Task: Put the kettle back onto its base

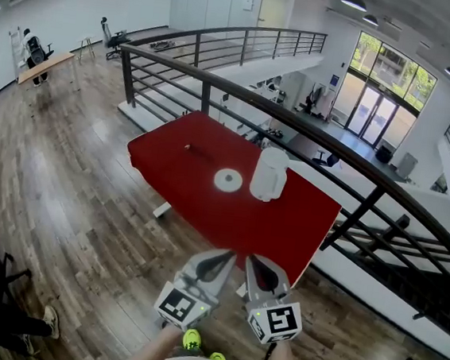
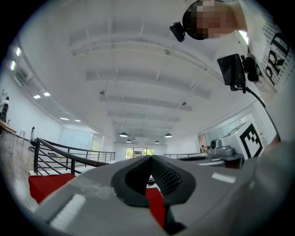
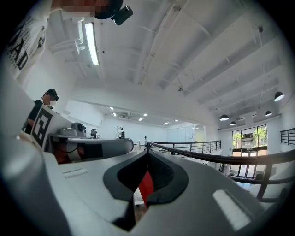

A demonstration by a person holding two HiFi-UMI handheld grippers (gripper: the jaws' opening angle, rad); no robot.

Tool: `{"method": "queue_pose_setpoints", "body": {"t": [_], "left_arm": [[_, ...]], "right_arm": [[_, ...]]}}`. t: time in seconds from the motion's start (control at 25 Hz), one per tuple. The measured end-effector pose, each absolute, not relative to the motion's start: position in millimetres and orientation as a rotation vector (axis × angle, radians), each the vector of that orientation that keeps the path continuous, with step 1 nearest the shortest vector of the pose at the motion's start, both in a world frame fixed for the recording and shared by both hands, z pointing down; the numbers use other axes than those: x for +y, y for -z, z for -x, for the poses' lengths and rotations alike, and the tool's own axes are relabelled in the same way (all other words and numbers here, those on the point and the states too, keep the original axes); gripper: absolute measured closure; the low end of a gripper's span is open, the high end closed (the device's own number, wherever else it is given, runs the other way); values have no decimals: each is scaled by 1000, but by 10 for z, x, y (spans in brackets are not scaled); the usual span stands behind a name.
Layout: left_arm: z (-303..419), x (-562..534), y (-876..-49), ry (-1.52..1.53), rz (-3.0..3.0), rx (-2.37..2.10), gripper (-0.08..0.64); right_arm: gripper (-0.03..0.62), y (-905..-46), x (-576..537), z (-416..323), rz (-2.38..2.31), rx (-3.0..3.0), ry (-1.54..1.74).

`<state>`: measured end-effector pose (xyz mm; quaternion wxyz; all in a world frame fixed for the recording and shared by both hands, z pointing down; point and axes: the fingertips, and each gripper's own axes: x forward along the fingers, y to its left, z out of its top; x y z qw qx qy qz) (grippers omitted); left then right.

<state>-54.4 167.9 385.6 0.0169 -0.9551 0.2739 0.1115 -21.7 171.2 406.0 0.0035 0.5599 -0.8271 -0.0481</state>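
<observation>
Kettle [image 1: 269, 174] not yet on its base [image 1: 227, 180], standing just beside it, perhaps touching, on the red surface [image 1: 172, 152]; my left hand-held gripper [image 1: 224, 255] and right hand-held gripper [image 1: 253, 261] are closed, empty, well short.

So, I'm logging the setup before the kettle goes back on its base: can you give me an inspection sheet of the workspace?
Surface: red table.
Job's things: white kettle upright beside the round white base, on its right in the head view, not on it.
Clutter: one small item towards the table's far edge, too small to tell.
Grippers: left gripper and right gripper both shut, nothing between the jaws.
Cables: black cable on the person's chest rig.
Surroundings: dark railing behind the table, wood floor.
</observation>
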Motion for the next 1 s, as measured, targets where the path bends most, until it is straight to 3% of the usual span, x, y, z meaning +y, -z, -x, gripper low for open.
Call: {"method": "queue_pose_setpoints", "body": {"t": [1.0], "left_arm": [[331, 591, -3930, -323, 2986, 822, 568]], "right_arm": [[583, -4090, 596, 76, -1749, -2552, 169]]}}
